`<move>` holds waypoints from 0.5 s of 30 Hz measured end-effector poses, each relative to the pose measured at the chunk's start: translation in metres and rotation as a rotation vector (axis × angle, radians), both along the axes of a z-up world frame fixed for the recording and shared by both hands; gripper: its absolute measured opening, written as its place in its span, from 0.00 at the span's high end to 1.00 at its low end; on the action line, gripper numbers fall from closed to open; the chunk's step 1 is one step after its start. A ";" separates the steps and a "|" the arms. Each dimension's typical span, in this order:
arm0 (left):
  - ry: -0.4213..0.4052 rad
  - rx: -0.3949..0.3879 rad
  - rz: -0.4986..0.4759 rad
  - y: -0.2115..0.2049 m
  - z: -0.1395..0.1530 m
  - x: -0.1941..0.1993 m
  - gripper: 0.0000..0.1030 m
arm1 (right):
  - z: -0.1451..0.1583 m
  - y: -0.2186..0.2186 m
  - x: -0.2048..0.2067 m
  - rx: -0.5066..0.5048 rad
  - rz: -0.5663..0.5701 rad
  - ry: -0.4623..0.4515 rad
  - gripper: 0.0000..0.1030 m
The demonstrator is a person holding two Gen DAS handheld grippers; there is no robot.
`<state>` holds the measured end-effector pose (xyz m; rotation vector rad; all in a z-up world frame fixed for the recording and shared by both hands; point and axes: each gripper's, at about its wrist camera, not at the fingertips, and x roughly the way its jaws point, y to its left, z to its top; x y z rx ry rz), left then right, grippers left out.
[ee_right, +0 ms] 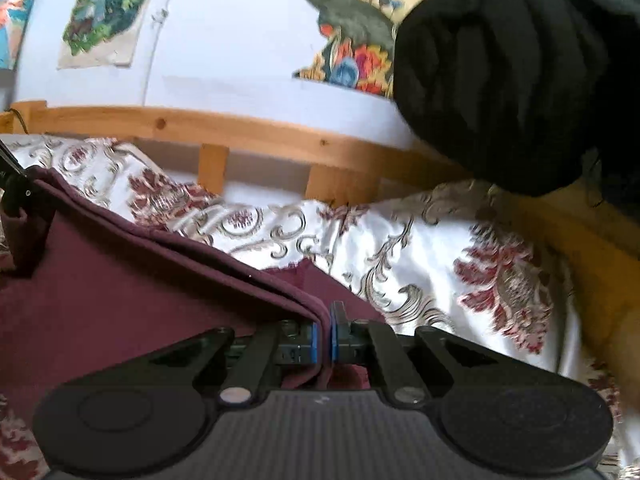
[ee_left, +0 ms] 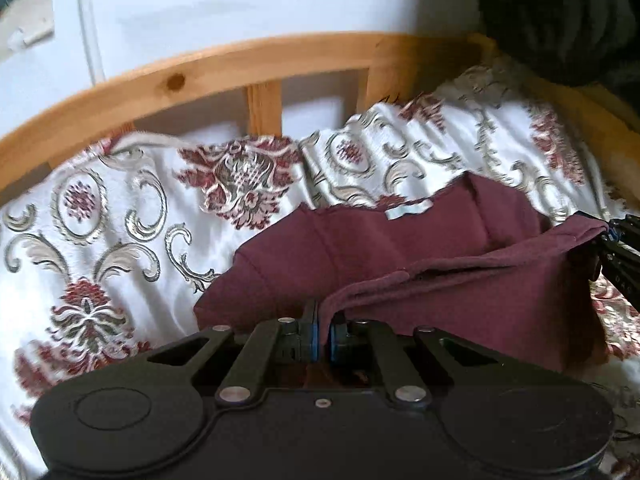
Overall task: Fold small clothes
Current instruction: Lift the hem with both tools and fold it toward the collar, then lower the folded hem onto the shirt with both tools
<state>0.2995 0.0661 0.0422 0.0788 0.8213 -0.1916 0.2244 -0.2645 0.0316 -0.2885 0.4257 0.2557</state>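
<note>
A small maroon garment (ee_left: pixel 400 256) lies partly on the patterned bedspread (ee_left: pixel 120 208), with its near edge lifted. A white label (ee_left: pixel 408 211) shows at its far edge. My left gripper (ee_left: pixel 323 320) is shut on the garment's left corner. My right gripper (ee_right: pixel 325 320) is shut on the garment (ee_right: pixel 120 288) at the other corner, and it shows at the right edge of the left wrist view (ee_left: pixel 612 240). The left gripper shows at the left edge of the right wrist view (ee_right: pixel 16 192). The hem is stretched taut between them.
A wooden bed rail (ee_left: pixel 224 68) with slats runs along the far side of the bed, against a white wall (ee_right: pixel 240 40) with colourful pictures (ee_right: pixel 104 8). A black knitted cloth (ee_right: pixel 520 72) hangs at the upper right.
</note>
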 end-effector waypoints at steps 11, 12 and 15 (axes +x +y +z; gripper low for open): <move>0.095 -0.024 0.011 0.008 -0.036 0.048 0.94 | -0.032 -0.006 0.025 0.083 -0.023 0.056 0.93; 0.099 -0.018 0.009 0.008 -0.037 0.049 0.93 | -0.033 -0.007 0.025 0.087 -0.022 0.056 0.93; 0.107 -0.020 0.017 0.008 -0.038 0.051 0.90 | -0.034 -0.011 0.027 0.118 -0.015 0.060 0.92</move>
